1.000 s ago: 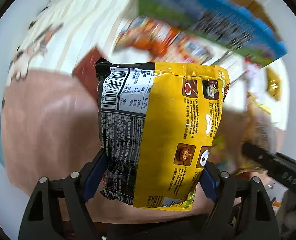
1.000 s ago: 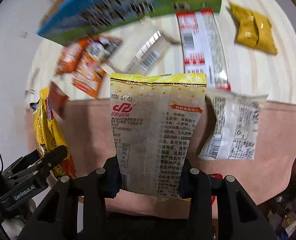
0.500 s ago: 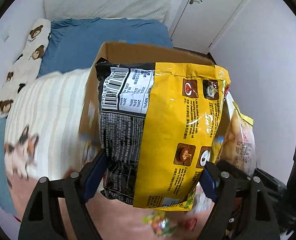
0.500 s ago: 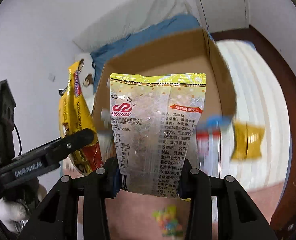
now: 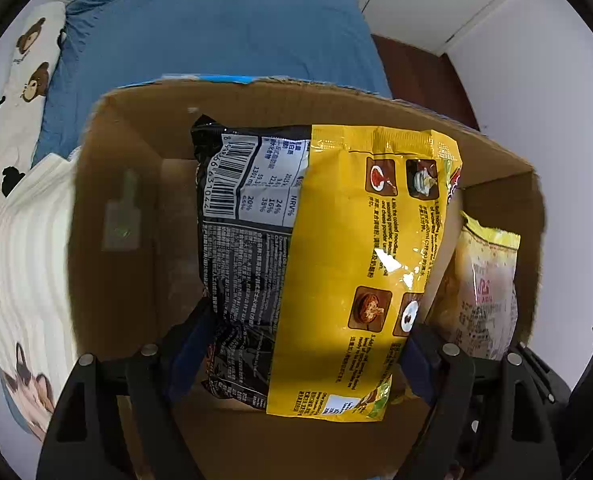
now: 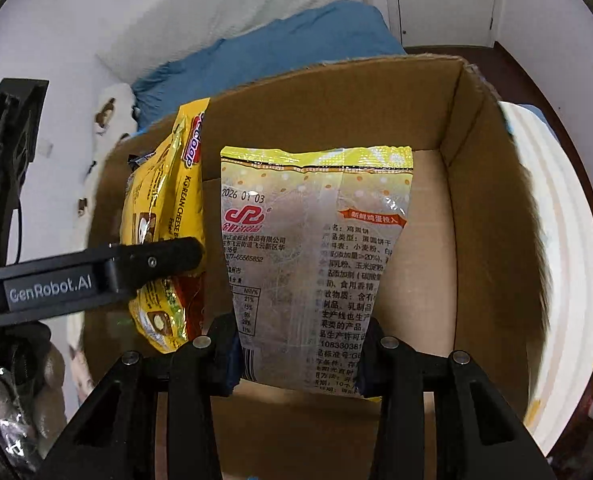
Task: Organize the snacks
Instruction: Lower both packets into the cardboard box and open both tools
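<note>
Both grippers pinching packets, noodle packet (image 5: 328, 264) at nine o'clock of biscuit bag (image 6: 316, 264), lower into box (image 6: 476, 200) before releasing.

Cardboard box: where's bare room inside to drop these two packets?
Inside the brown cardboard box, bare floor shows right of the pale yellow biscuit packet held by the right gripper, up to the right wall. Bare too is the left corner beside the yellow-and-black noodle packet held by the left gripper. Crowded: the middle, where both packets hang together.
</note>
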